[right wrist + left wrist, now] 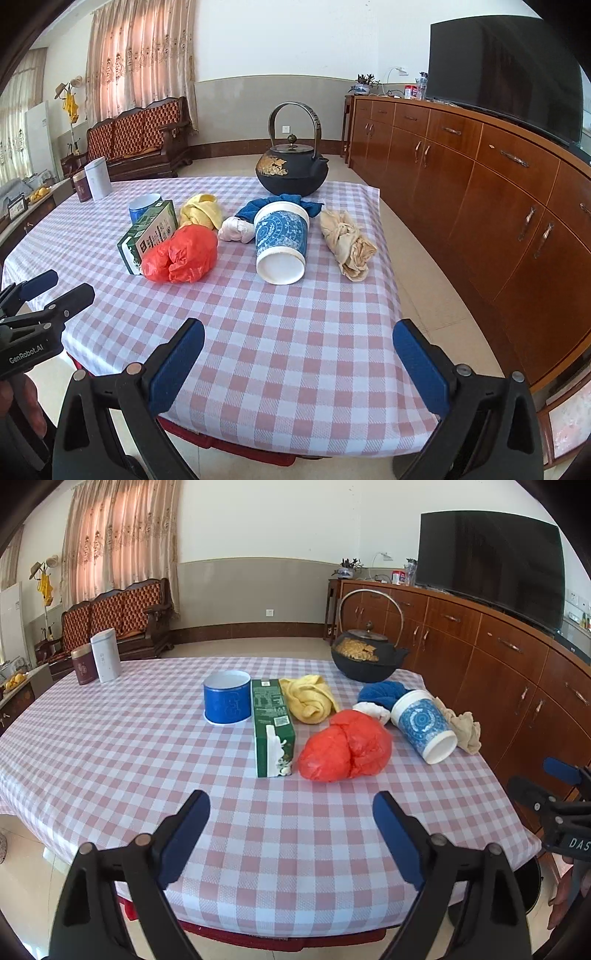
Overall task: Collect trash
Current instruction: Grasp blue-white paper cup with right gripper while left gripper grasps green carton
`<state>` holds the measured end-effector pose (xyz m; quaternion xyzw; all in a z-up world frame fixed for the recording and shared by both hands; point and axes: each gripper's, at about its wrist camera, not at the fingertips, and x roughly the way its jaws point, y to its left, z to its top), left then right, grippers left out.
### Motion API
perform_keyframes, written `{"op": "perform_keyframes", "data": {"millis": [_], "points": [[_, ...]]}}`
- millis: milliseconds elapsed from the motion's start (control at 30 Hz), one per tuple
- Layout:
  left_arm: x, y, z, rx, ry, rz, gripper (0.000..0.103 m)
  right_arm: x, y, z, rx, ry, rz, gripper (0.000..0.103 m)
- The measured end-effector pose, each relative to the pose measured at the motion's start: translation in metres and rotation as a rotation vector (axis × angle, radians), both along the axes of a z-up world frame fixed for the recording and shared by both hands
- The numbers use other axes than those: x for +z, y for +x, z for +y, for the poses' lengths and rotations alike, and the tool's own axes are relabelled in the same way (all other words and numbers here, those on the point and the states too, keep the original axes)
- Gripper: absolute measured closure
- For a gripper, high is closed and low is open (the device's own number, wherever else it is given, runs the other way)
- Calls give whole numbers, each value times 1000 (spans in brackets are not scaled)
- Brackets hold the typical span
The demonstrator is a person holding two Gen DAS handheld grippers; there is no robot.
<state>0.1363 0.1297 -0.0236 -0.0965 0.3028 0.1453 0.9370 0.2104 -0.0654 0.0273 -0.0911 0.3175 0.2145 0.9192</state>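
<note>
On the checked tablecloth (147,760) lie a crumpled red plastic bag (345,747), a green carton (271,725) on its side, a toppled blue-and-white paper cup (423,725) and a white crumpled wad (373,710). My left gripper (291,797) hovers open over the near table edge, short of the carton and bag, nothing between its fingers. My right gripper (299,326) stands open too, empty, in front of the toppled cup (282,242). Each gripper shows at the side of the other's view: the right gripper (546,775) and the left gripper (68,284).
A blue cup (226,698) stands upright beside the carton. Yellow (308,698), blue (384,694) and beige (347,242) cloths lie among the items. A black kettle (291,173) sits at the far edge, two tins (98,661) far left. A wooden sideboard (498,221) runs along the right.
</note>
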Motion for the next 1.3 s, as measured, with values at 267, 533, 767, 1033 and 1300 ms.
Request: {"op": "perform_keyframes", "data": {"millis": [267,533,767,1033,1300], "points": [[-7,29,22,29,-8,13,14,-13,53,37,13,-36,20,4],[-16,65,44,61,-22,37,15,-31,97,63,10,-59,66,10],[-25,97,55,54,-29,88,21,-45,117,76,10,-71,103,17],[-43,114,63,30,-84,161,64,-55,126,82,10,-81,138,41],[-26,91,60,20,-57,95,64,-45,118,71,5,-49,123,43]]}}
